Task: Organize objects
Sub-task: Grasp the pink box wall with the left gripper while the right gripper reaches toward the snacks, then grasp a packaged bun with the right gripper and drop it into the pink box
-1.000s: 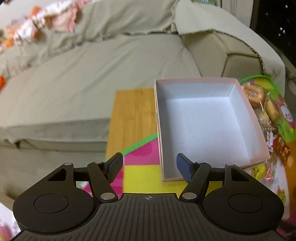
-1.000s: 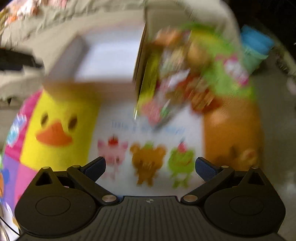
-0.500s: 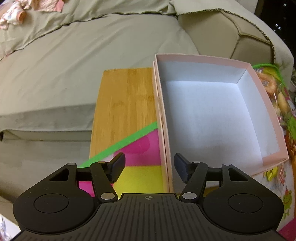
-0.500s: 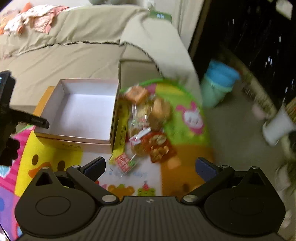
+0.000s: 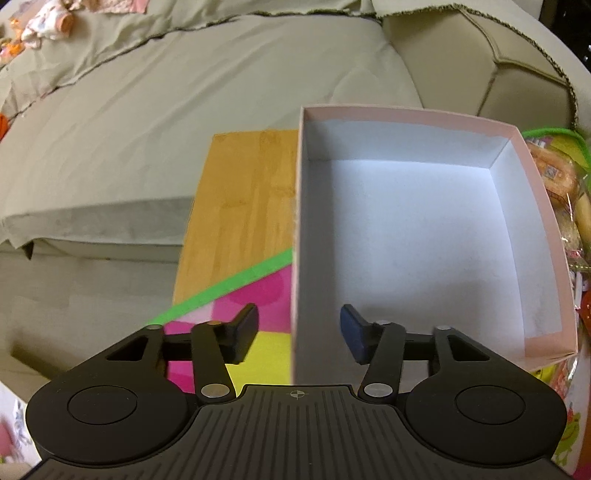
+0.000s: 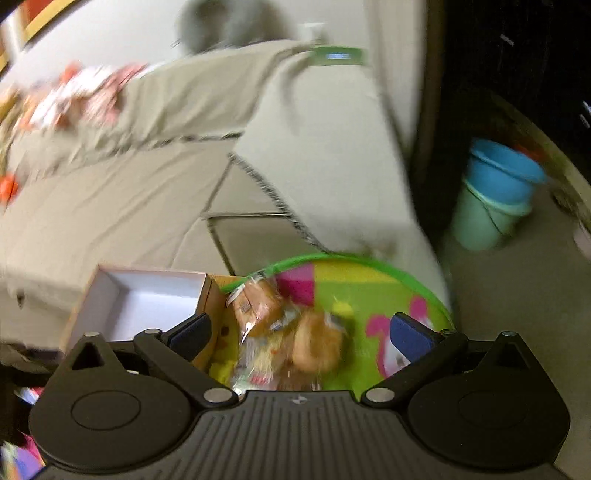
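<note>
Behind the box: beige sofa (image 5: 155,122) fills the far side in both views, cover draped over its arm (image 6: 325,155); pink-and-orange fabric clutter (image 5: 44,18) at its far left.
Under the box: bamboo board (image 5: 236,206) pokes out on the left; colourful play mat (image 6: 369,291) with a green rim beneath that.
Far right: blue bucket (image 6: 502,170) stacked in a pale green one (image 6: 484,225) on the floor, well apart from the mat.
Container: pink box (image 5: 532,206), white inside, open top, nothing in it. Right view shows it left of the snack pile.
Task items: wrapped snack packets (image 6: 291,336) heaped on the mat, just right of the box, touching or nearly touching its right wall; none inside. Left view only catches their edge (image 5: 557,177) past the box's right wall.
Left hand-held gripper (image 5: 299,332): jaws part-way open and have just been closing; box's near-left wall stands between the fingers, left finger (image 5: 245,332) outside, right finger (image 5: 352,332) inside. Gap visible on both sides, pads not pressing, nothing held.
Right hand-held gripper (image 6: 301,334): jaws spread wide, nothing between the pads; snack pile shows in the gap, below it. View is motion-blurred.
In the way: box wall is all that sits between the left fingers; nothing blocks the snacks from above.
</note>
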The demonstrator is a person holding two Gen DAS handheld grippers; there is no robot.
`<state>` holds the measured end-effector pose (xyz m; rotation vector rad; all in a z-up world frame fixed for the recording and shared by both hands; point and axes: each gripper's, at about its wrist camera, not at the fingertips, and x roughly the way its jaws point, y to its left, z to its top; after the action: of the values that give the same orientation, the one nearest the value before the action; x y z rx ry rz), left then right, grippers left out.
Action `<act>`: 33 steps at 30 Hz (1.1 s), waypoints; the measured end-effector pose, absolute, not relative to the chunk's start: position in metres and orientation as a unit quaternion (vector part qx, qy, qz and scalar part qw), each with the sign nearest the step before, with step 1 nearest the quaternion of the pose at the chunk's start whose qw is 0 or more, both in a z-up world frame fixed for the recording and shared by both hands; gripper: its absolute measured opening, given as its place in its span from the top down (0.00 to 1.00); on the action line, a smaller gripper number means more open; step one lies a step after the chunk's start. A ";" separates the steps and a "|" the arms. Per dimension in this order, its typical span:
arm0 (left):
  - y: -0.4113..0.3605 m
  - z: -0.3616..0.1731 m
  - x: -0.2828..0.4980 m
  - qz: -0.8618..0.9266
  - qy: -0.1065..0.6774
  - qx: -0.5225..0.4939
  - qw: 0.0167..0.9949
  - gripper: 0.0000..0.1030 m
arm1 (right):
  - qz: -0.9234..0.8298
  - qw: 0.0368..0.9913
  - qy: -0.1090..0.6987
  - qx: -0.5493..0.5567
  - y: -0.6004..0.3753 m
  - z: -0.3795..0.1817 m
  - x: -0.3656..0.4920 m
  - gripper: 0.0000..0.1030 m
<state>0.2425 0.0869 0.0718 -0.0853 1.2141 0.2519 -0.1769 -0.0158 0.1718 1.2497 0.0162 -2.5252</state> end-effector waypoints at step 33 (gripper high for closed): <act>0.103 0.063 0.229 0.042 0.570 -0.043 0.820 0.92 | -0.809 0.255 0.090 0.521 -0.039 0.177 -0.111 0.44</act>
<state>0.2286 0.1027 0.0628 -0.0917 1.2128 0.0885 -0.1106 -0.0385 0.1774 1.4150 0.2445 -2.1978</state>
